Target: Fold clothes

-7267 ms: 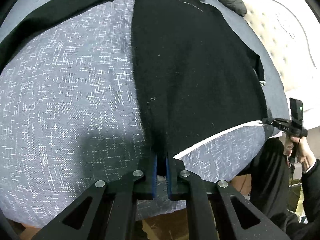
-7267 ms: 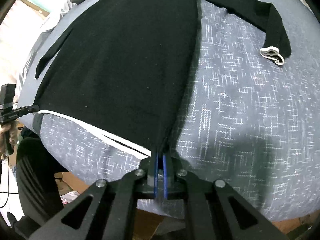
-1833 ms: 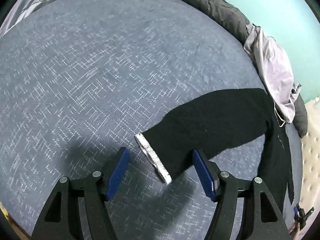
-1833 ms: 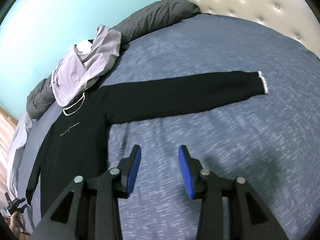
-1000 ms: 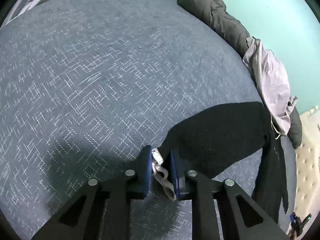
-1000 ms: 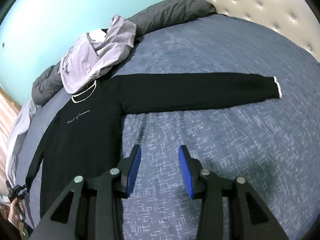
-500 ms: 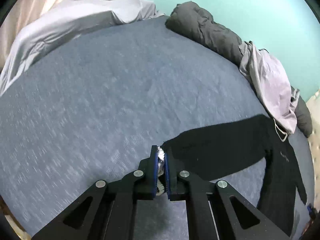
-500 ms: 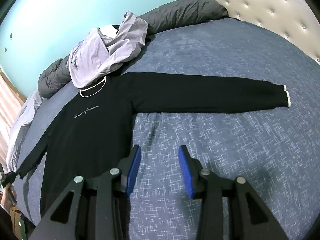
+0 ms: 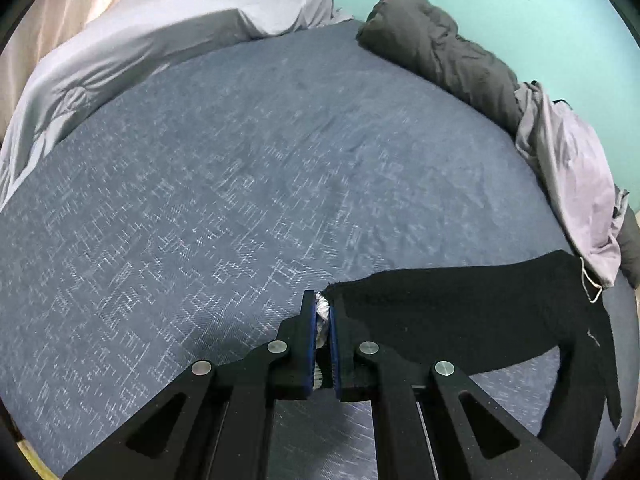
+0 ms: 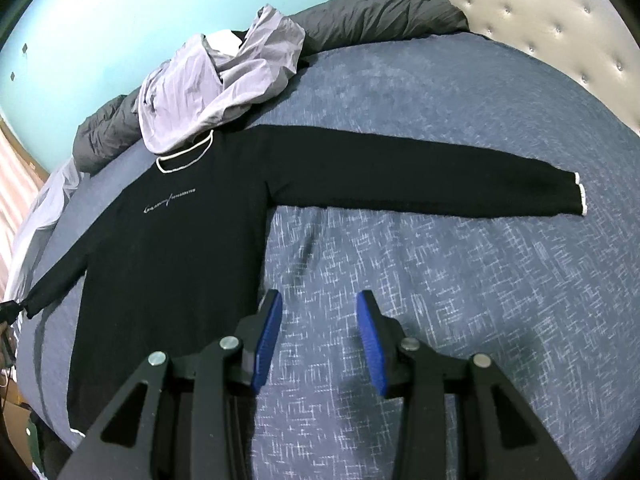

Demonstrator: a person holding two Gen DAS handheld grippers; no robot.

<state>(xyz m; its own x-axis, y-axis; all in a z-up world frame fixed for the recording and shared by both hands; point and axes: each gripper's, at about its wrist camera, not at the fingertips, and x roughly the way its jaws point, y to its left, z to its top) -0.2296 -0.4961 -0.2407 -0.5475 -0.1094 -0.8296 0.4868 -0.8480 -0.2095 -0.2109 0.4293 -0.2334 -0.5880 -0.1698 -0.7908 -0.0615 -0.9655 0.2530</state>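
Left gripper (image 9: 323, 334) pinching sweater cuff (image 9: 322, 309); right gripper (image 10: 318, 342) parted, empty — blue bedspread (image 9: 224, 184), teal wall (image 9: 540, 12)

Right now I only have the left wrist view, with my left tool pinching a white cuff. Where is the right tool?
Observer: The right tool is open over bare bedspread, beside the body of the black sweater, holding nothing.
Operator: And the other sleeve?
Observer: The other sleeve lies flat and straight out sideways, with its white cuff at the end.
Operator: Is the sweater front up?
Observer: Yes, the chest lettering faces up.
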